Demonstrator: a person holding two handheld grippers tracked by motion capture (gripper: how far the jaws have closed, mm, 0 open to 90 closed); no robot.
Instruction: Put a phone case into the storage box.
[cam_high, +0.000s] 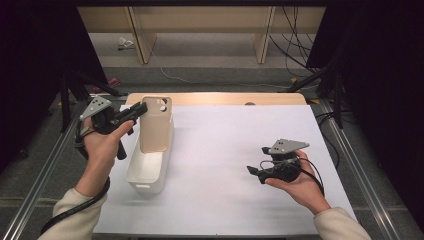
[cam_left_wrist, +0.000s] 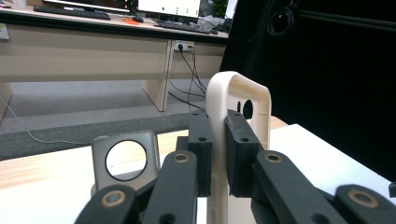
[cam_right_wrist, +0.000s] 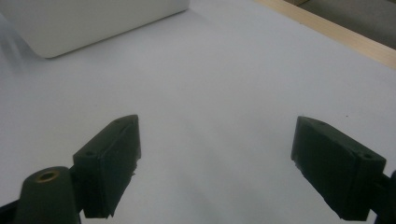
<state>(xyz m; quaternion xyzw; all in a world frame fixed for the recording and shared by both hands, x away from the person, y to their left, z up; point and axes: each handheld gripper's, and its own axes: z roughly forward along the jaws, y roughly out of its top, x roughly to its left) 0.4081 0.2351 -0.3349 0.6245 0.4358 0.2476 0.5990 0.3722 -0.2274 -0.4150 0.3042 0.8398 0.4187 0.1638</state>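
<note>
Nearest the high camera: two cream sleeves and forearms at the bottom edge. Right hand (cam_high: 299, 187) lies palm up on the white sheet (cam_high: 225, 165) that covers the surface, holding the right claw (cam_high: 256, 167) low, pointing left across the sheet. In the right gripper view its two black jaws stand wide apart with bare white sheet between them; nothing pinched. A rounded white corner, blurred, sits at the top left of that view.

Left hand (cam_high: 102, 145) is raised at the left side, gripping the left claw (cam_high: 140, 111), which points right. Its jaws are pressed together on the long edge of a cream phone case (cam_high: 156, 125). The left gripper view shows the pads clamped either side of the case's thin side wall (cam_left_wrist: 218, 140), camera hole (cam_left_wrist: 247, 108) near the top end.

The case stands upright, camera cut-out uppermost, its lower end inside the white bin (cam_high: 145, 172). The bin is long and narrow, lying left of centre on the sheet. In the left gripper view a second, greyish case (cam_left_wrist: 125, 161) with a round hole shows behind the claw's linkage; where it rests I cannot tell.

Further off: the wooden far edge of the surface (cam_high: 220, 98), then grey floor with cables (cam_high: 295, 55) and light wooden desk legs.
</note>
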